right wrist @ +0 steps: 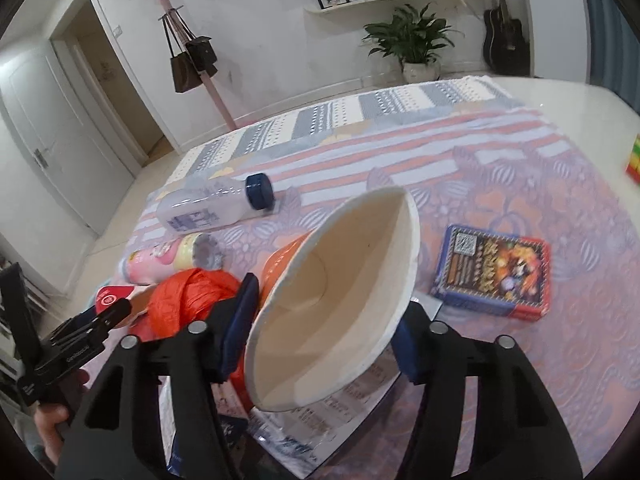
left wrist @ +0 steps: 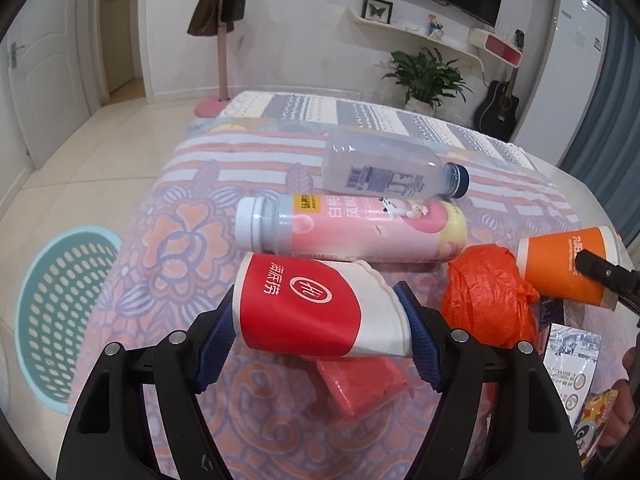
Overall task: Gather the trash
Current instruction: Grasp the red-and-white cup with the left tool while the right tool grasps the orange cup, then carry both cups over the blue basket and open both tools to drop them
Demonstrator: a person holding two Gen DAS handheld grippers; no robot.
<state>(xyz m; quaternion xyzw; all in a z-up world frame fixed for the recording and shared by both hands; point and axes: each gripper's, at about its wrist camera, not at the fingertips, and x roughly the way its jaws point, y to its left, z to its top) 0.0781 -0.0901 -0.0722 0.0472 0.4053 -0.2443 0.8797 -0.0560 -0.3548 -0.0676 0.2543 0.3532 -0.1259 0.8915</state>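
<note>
Red cup [left wrist: 316, 312] clenched in left tongs [left wrist: 320, 340], lifted over desk [right wrist: 560, 240]. Orange cup [right wrist: 332, 312] squashed between right tongs [right wrist: 324, 344]. Bottles [left wrist: 352, 232] at 12 o'clock, basket [left wrist: 60, 312] at 9.

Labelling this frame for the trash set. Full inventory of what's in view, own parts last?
red paper cup: 1, red and white, squashed, on its side between the left pads
orange paper cup: 1, orange with white inside, rim squeezed oval between the right pads
pink bottle: 1, pink, white cap, lying behind the red cup
clear bottle: 1, dark blue cap, lying farthest back
orange plastic bag: 1, crumpled, between the cups
red packet: 1, under the red cup
card box: 1, blue-edged, right on the cloth
basket: 1, teal, on the floor
left gripper: black, blue pads
right gripper: black, blue pads
</note>
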